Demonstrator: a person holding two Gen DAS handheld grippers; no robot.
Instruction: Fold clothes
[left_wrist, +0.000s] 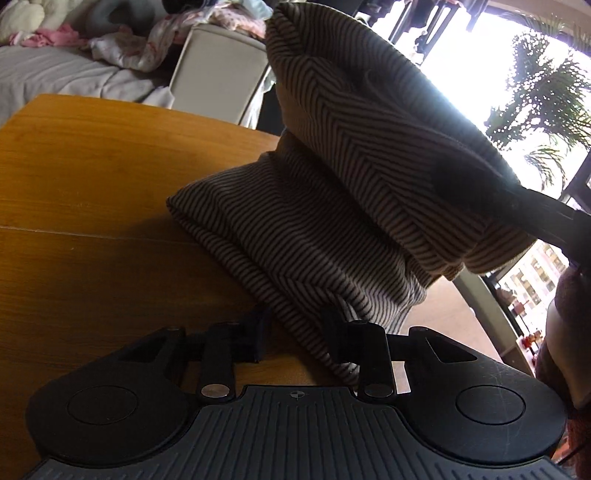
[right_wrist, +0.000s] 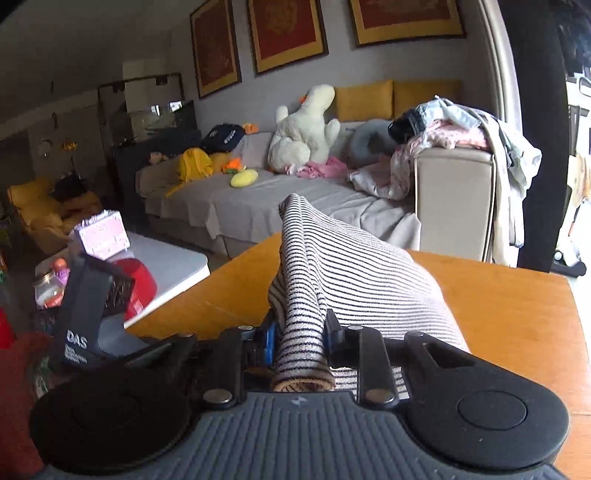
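A black-and-white striped garment (left_wrist: 332, 206) is lifted over the wooden table (left_wrist: 85, 192). In the left wrist view it rises from a folded part resting on the table up to the right gripper's black finger at the right. My left gripper (left_wrist: 297, 326) is shut on the garment's lower edge close to the table. In the right wrist view my right gripper (right_wrist: 301, 332) is shut on a bunched fold of the striped garment (right_wrist: 343, 266), which drapes away over the table (right_wrist: 517, 317). The left gripper's body (right_wrist: 83, 314) shows at the left.
Beyond the table stands a grey sofa (right_wrist: 280, 199) with plush toys (right_wrist: 306, 129) and a pile of clothes (right_wrist: 461, 129) on its arm. A low white table (right_wrist: 170, 262) with boxes stands left. A bright window with a palm (left_wrist: 543, 92) lies right.
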